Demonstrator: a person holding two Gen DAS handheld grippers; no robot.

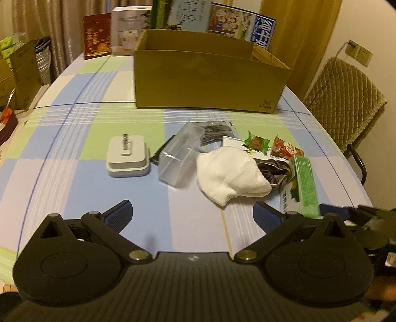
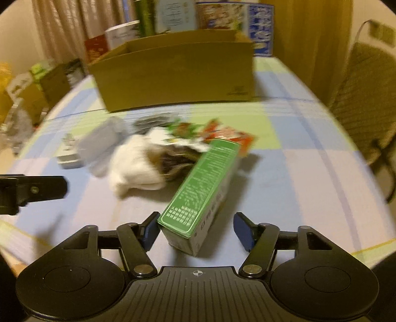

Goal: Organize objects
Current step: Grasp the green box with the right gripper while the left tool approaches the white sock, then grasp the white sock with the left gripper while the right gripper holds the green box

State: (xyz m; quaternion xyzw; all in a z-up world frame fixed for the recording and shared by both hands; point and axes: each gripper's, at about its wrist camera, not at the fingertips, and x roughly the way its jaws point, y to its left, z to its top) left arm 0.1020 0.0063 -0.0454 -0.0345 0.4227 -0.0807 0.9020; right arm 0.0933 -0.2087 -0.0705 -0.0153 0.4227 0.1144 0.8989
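- Long green-and-white printed cardboard carton [image 2: 201,195] lay flat on the checked tabletop [image 2: 309,178], near end between the right gripper [image 2: 196,230] fingers; these stood spread, not touching it.
- Judged light, rigid, crushable; grip across the narrow sides near the end.
- Left gripper [image 1: 191,215] spread wide, empty; open brown cardboard box [image 1: 210,79] stood beyond.

1. A home dining room: the worktop [image 1: 74,123] wears a blue, green and white checked tablecloth.
2. A chair with a quilted cover [image 1: 344,99] stands at its side.
3. Long curtains [image 1: 49,22] hang behind.
4. Gift boxes [image 1: 97,36] and cardboard cartons [image 1: 23,71] are stacked around.
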